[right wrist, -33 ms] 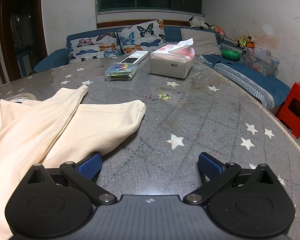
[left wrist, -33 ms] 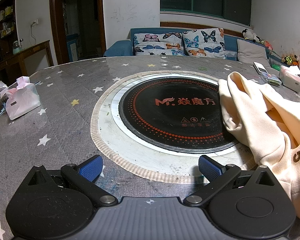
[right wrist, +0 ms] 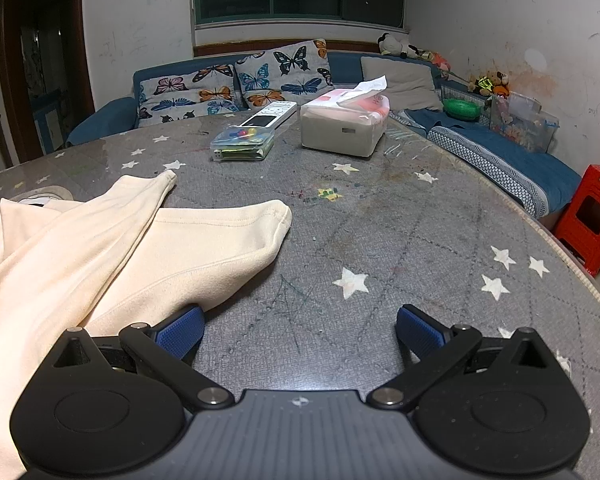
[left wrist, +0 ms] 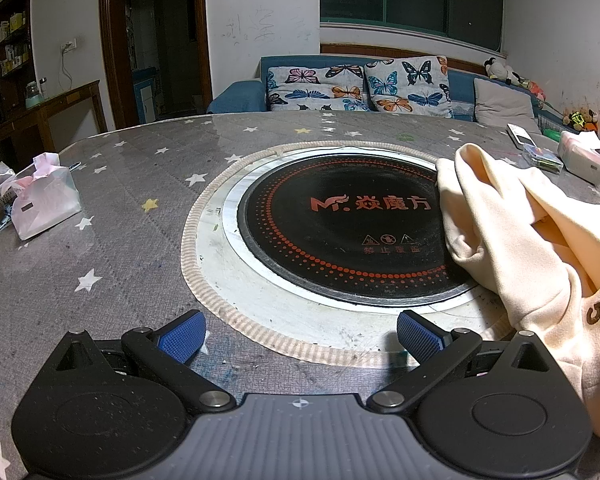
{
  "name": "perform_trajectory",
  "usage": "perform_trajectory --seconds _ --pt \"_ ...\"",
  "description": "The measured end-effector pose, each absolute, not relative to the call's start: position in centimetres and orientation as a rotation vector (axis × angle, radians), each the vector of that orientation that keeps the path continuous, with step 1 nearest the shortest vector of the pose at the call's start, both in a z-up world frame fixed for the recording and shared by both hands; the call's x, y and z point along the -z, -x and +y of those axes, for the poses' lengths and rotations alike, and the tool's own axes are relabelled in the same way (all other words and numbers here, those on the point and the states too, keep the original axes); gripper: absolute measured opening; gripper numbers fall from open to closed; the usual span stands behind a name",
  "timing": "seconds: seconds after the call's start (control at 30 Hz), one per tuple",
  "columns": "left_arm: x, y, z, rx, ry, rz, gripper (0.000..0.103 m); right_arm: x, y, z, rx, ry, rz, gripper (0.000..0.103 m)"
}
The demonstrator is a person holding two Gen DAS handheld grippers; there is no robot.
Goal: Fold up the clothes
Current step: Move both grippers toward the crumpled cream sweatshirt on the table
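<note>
Left wrist view, cream garment (left wrist: 540, 248) marked "5", cooktop (left wrist: 348, 236) logo "M"

Left gripper (left wrist: 300, 336) tilted downward, jaws spread wide, right gripper (right wrist: 300, 332) likewise wide, both empty

change: none visible | left gripper (left wrist: 300, 336): same wide-open stance, nothing between its pads | right gripper (right wrist: 300, 332): same wide-open stance | cream garment (right wrist: 100, 248): same lie beside the right claw's left pad

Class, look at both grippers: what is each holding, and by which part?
Nothing is held: the left gripper and right gripper are open, beside the cream fleece garment.
</note>
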State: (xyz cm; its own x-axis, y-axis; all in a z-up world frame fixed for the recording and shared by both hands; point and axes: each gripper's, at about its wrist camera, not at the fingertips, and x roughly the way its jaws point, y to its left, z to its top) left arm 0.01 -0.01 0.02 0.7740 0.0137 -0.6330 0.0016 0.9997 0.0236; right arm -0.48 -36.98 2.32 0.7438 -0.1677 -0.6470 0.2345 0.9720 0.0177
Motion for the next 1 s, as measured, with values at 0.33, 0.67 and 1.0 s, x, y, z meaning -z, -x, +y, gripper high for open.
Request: perform_trajectory --seconds 0.33,0.67,1.0 --pt "0.0 -0.4 0.2 -0.009 -0.030 0.687 0.103 -2.7 1.0 -36.8 0.211 -0.087 0.707 0.103" --pt "-0.2 0.0 -0.3 -0.023 -0.028 0.697 0.103 -4.9 4.4 -35.3 0.128 -0.076 0.643 0.103" --pt "-0.7 1.5 -1.0 -0.025 -0.025 0.712 0.103 -6.9 7.8 -33.2 0.023 -0.090 0.596 0.103"
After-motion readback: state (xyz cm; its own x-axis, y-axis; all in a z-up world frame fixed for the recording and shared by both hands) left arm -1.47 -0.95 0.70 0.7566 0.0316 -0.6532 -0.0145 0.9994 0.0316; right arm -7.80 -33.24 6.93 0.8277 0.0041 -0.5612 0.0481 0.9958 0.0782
